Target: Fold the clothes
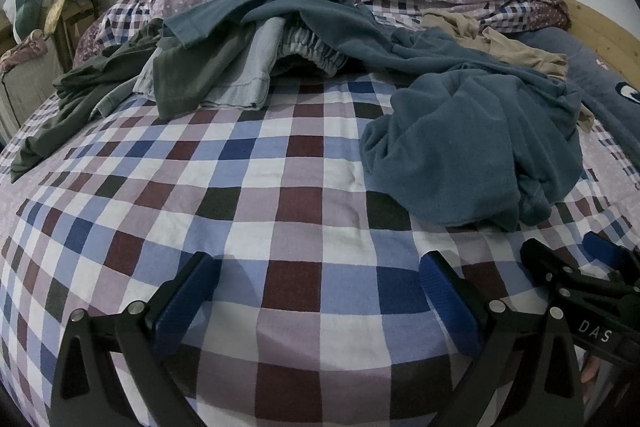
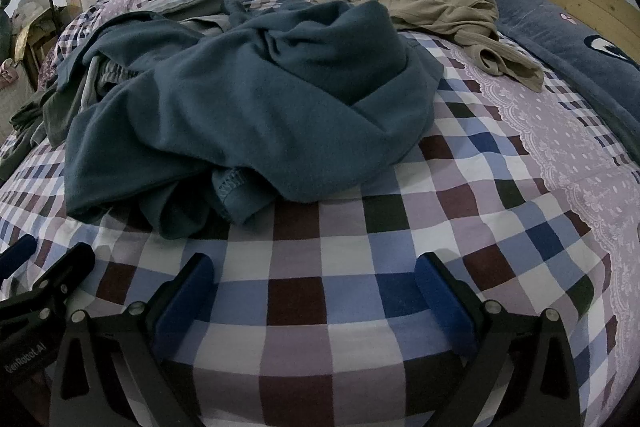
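- Step in hand, as judged: the outset. No garment is held or laid flat; the clothes lie in a loose heap on the bed (image 1: pixel 280 227).
- Left gripper (image 1: pixel 320 267): fingers spread wide, nothing between them, hovering over bare checked sheet at the near edge, tilted down toward the bed.
- Right gripper (image 2: pixel 316 267): fingers likewise spread wide and empty, just beside the left one, over the same bare patch.
- Location of the work: the teal fleece garment (image 2: pixel 260 107) lies crumpled nearest, just ahead of the right gripper, a stitched hem (image 2: pixel 230 187) showing at its near edge.
- Behind it, toward the left: a dark olive garment (image 1: pixel 188 83), a pale blue-grey piece (image 1: pixel 248 75) and a striped item with an elastic band (image 1: pixel 312 47), overlapping.
- A beige garment (image 2: pixel 440 11) lies apart at the far right, near the navy pillow (image 2: pixel 580 47).
- Next move, as judged: pick one garment, most likely the teal one, pinch it at hem or edge with both grippers, and draw it onto the bare sheet to spread it flat.
- Caution: layers overlap; a deep pinch may lift two items together.
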Tool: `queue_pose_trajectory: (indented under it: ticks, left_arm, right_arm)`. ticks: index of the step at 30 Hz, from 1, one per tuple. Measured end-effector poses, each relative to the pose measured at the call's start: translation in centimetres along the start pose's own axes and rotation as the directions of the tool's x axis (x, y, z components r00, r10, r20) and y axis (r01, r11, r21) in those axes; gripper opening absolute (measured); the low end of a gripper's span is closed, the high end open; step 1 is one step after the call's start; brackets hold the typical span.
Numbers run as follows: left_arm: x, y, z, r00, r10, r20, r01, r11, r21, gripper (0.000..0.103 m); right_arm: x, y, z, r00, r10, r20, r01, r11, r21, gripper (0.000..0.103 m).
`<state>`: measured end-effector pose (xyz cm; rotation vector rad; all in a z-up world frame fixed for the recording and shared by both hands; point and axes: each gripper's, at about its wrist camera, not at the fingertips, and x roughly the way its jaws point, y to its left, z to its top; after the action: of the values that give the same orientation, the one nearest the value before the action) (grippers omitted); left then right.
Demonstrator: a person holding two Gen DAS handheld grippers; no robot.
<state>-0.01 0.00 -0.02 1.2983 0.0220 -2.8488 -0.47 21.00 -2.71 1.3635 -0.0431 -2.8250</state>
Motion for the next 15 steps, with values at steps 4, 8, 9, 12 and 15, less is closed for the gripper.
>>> queue_pose_trajectory:
  ticks: [4, 8, 9, 12, 15]
  left_arm:
    - [0.05, 0.01, -0.02, 1.000, -0.007, 0.000, 0.007, 1.000, -0.006, 0.103]
    - [-0.02, 0.05, 0.04, 1.000, -0.008, 0.001, 0.008, 1.000, -0.008, 0.103]
    - [-0.12, 0.13, -0.17, 1.000, -0.009, 0.001, 0.009, 1.000, -0.008, 0.103]
    - [-0.18, 0.20, -0.19, 1.000, -0.007, 0.001, 0.007, 1.000, -0.007, 0.103]
    - [-0.15, 0.18, -0.15, 1.000, -0.005, 0.001, 0.005, 1.000, -0.005, 0.103]
  right_arm:
    - [0.02, 0.02, 0.01, 1.000, 0.000, 0.000, 0.000, 1.000, 0.000, 0.103]
    - [0.05, 0.03, 0.01, 1.000, 0.000, -0.001, 0.000, 1.000, 0.000, 0.103]
    - [0.05, 0.04, 0.01, 1.000, 0.000, -0.001, 0.000, 1.000, 0.000, 0.103]
    - [0.07, 0.05, 0.02, 1.000, -0.001, -0.001, 0.001, 1.000, 0.000, 0.103]
    - [0.07, 0.07, 0.01, 1.000, -0.001, 0.000, 0.001, 1.000, 0.000, 0.103]
